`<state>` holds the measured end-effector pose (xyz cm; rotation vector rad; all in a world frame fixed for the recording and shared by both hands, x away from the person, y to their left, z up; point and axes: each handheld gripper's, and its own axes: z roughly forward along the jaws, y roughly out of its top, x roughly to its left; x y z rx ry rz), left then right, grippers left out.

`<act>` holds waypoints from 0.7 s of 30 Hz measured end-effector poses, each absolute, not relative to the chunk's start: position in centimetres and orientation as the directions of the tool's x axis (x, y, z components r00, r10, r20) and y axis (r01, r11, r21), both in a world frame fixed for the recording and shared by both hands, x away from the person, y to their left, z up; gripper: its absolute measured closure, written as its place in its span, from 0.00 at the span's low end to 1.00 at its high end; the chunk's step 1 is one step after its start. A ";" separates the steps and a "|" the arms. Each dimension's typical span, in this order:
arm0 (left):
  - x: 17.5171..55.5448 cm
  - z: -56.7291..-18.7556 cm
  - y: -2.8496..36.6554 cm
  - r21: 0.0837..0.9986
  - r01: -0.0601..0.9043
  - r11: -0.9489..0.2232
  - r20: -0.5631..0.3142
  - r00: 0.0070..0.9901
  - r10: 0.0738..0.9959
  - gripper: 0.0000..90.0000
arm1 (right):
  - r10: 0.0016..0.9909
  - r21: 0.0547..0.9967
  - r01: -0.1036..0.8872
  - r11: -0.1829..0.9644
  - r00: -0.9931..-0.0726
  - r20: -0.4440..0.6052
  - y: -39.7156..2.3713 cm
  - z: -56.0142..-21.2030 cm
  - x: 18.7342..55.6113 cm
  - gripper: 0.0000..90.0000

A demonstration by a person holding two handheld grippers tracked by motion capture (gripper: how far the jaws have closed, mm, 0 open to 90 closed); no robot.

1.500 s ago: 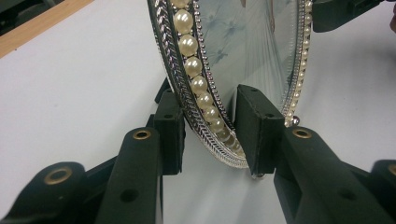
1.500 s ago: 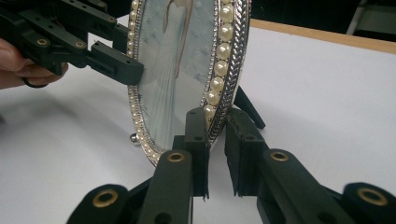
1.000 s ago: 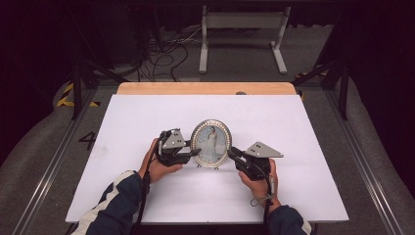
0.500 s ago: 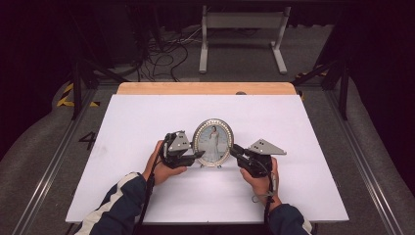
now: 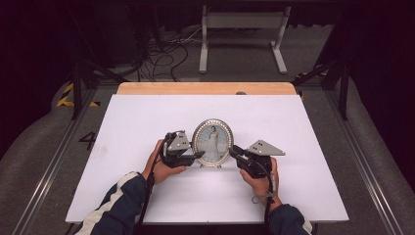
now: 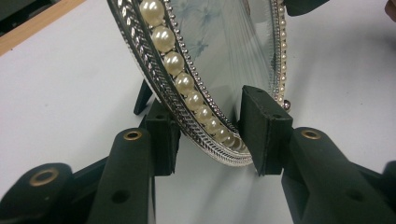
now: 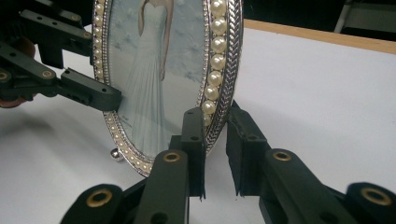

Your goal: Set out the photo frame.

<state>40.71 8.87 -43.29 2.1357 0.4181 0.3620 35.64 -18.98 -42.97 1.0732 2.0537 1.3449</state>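
Observation:
An oval silver picture frame point(image 5: 213, 142) with a pearl rim and a photo of a figure in a white dress stands upright on the white table point(image 5: 147, 117). My left gripper point(image 5: 199, 154) comes in from the frame's left. In the left gripper view its pads point(image 6: 261, 133) sit on either side of the lower rim point(image 6: 205, 116), closed on it. My right gripper point(image 5: 232, 149) holds the frame's right edge. In the right gripper view my right gripper point(image 7: 217, 144) pinches the pearl rim point(image 7: 215, 79) front and back, and the left gripper's jaw point(image 7: 88, 93) touches the far rim.
A wooden strip point(image 5: 205, 88) edges the table's far side. Beyond it are cables point(image 5: 161, 54) on the floor and a white stand point(image 5: 242, 29). The frame's back leg point(image 6: 142, 98) rests on the table behind it.

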 end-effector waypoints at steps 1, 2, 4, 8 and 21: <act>40.7 -43.3 8.9 0.828 0.160 -0.537 0.102 0.899 0.426 0.65 | 0.805 0.907 0.353 0.229 -0.593 0.028 -19.0 -43.0 35.6 0.86; 40.7 -43.3 8.9 0.828 0.159 -0.538 0.104 0.899 0.425 0.64 | 0.804 0.907 0.351 0.235 -0.594 0.022 -19.0 -43.0 35.6 0.86; 40.5 -43.1 8.9 0.820 0.145 -0.554 0.131 0.894 0.429 0.63 | 0.803 0.903 0.321 0.284 -0.595 -0.041 -18.8 -42.9 35.5 0.86; 40.5 -42.9 9.2 0.824 0.147 -0.548 0.131 0.890 0.436 0.64 | 0.800 0.898 0.313 0.309 -0.596 -0.067 -18.8 -43.0 35.4 0.86; 40.2 -42.4 10.5 0.835 0.159 -0.526 0.109 0.890 0.443 0.68 | 0.794 0.894 0.318 0.314 -0.604 -0.064 -18.7 -43.1 35.4 0.86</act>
